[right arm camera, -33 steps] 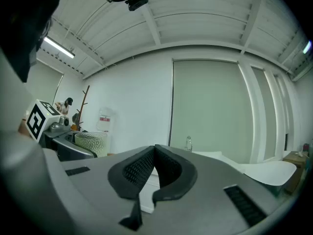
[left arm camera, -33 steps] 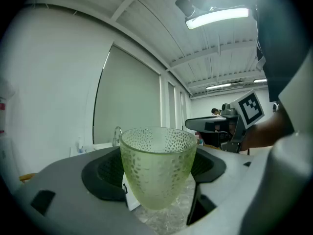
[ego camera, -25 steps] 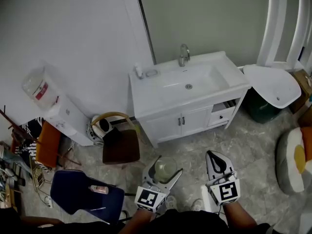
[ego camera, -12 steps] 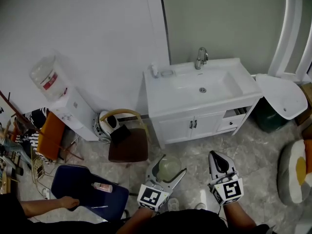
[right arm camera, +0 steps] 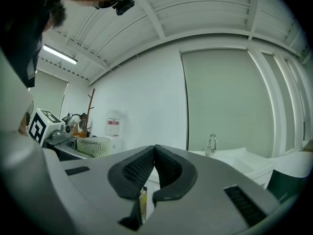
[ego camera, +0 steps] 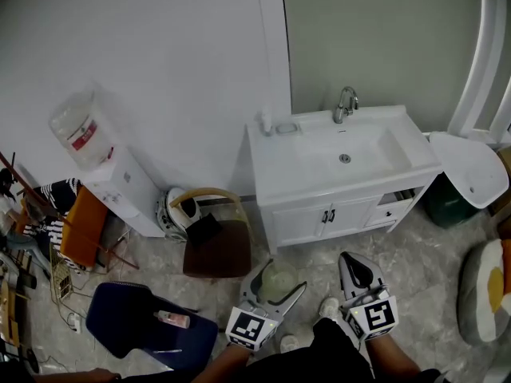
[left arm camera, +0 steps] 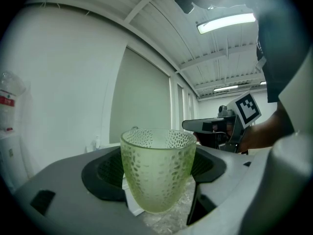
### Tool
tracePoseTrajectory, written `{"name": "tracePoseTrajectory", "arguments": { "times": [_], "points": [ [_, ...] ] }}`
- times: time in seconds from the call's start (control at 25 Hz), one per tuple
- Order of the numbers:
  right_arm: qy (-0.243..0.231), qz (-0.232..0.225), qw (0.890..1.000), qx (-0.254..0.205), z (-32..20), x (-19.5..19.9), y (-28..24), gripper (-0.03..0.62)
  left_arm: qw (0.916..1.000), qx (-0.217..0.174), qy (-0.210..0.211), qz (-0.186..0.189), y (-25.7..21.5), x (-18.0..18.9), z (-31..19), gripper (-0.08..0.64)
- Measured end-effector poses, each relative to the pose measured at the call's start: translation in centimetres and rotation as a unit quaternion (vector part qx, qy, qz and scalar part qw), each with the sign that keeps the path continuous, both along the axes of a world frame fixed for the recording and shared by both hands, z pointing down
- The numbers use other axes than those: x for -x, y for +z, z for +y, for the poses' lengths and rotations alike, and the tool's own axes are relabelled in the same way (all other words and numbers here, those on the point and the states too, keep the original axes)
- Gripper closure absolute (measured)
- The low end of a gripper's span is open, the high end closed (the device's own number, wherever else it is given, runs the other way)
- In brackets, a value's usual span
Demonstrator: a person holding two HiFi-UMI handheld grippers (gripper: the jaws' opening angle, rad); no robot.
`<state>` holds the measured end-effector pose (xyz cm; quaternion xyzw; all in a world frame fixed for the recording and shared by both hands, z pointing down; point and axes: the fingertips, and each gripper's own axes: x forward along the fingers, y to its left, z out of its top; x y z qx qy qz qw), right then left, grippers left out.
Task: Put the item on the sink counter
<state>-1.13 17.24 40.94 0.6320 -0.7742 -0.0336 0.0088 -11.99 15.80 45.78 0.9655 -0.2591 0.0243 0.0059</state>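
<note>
Left gripper view: a pale green dimpled glass tumbler [left arm camera: 157, 168] sits upright between wide-set jaws, carried over the floor and not yet at the sink.

The left gripper [ego camera: 279, 278] has its jaws spread broad, with the pads pressing on opposite sides of the tumbler's wall at mid-height. The right gripper [right arm camera: 155, 153] is closed on nothing, pads meeting. The sink counter [ego camera: 291, 162] lies well ahead in the head view, with bare white surface left of the basin. The tumbler looks rigid, fairly light and breakable. Its dimples should give the pads some bite, but the wall tapers toward the base, so it could creep in the grip if tilted. The mid-wall hold below the thin rim seems the safest, and it calls for a gentle, level set-down.
</note>
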Motion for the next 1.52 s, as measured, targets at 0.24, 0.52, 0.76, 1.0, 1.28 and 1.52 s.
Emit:
{"name": "tracePoseTrajectory", "arguments": {
  "times": [0.24, 0.52, 0.76, 1.0, 1.28, 1.52],
  "points": [
    [-0.023, -0.002, 1.0, 0.002, -6.5, -0.7, 0.9, 0.578, 0.9996, 0.017, -0.02, -0.005, 1.4, -1.0, -6.3, 0.166],
    [-0.061, 0.005, 0.998, 0.003, -15.9, -4.8, 0.7, 0.578, 0.9954, 0.052, -0.072, 0.037, 1.4, -3.1, -15.4, 0.166],
    [-0.093, 0.018, 0.995, 0.039, -23.7, -8.0, 1.6, 0.578, 0.9934, 0.049, -0.1, 0.024, 1.7, -6.1, -23.1, 0.166],
    [-0.122, 0.021, 0.99, 0.071, -29.7, -10.1, 2.1, 0.578, 0.9912, 0.048, -0.123, 0.008, 2.5, -9.1, -28.7, 0.166],
    [-0.159, 0.009, 0.985, 0.068, -34.4, -11.9, 3.3, 0.578, 0.9876, 0.052, -0.148, -0.008, 2.5, -11.6, -33.1, 0.166],
    [-0.188, -0.013, 0.98, 0.058, -37.5, -12.3, 3.2, 0.578, 0.9864, 0.047, -0.156, -0.026, 2.2, -12.7, -36.3, 0.166]
  ]
}}
